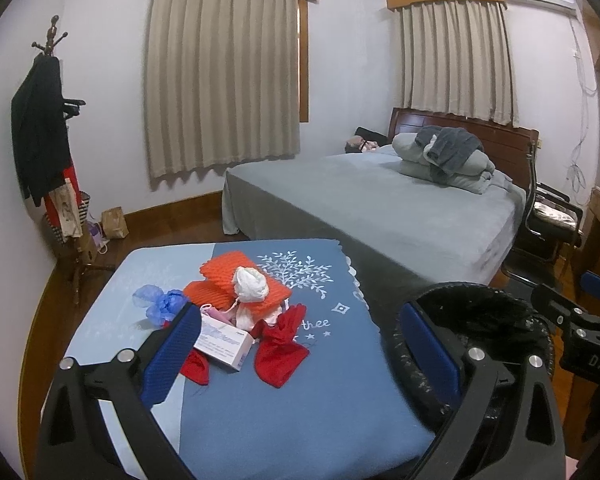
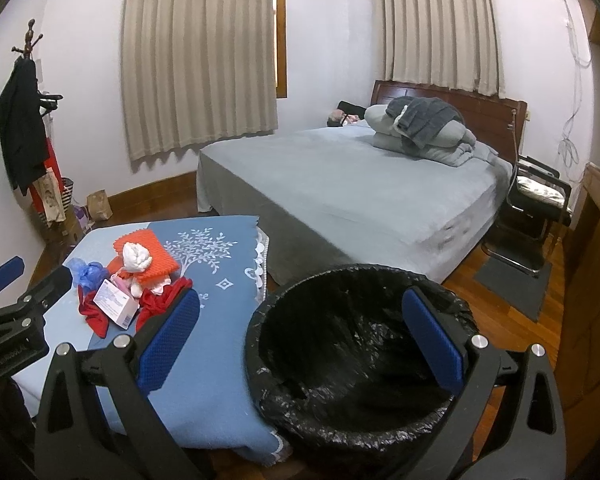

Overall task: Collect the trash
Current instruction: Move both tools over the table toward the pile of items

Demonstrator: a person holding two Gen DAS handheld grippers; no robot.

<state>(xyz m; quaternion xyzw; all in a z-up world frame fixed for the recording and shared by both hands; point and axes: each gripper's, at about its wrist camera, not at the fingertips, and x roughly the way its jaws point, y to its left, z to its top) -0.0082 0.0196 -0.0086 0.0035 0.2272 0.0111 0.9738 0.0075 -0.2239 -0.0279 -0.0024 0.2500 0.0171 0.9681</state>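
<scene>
A pile of trash lies on a blue-covered table [image 1: 300, 400]: orange foam netting [image 1: 224, 268], a white crumpled wad [image 1: 251, 285], a blue plastic bag [image 1: 160, 304], a pink-white box [image 1: 222, 340] and red cloth pieces [image 1: 280, 352]. A bin lined with a black bag [image 2: 360, 352] stands right of the table. My left gripper [image 1: 300, 348] is open and empty above the table's near side. My right gripper [image 2: 300, 344] is open and empty over the bin's near rim. The pile also shows in the right wrist view [image 2: 132, 280].
A grey bed [image 2: 340, 184] with folded bedding [image 2: 420, 128] stands behind the table. A coat rack [image 1: 48, 140] with clothes is at the left wall, with bags on the floor. A black chair [image 2: 536, 200] and a dark mat [image 2: 516, 280] are at the right.
</scene>
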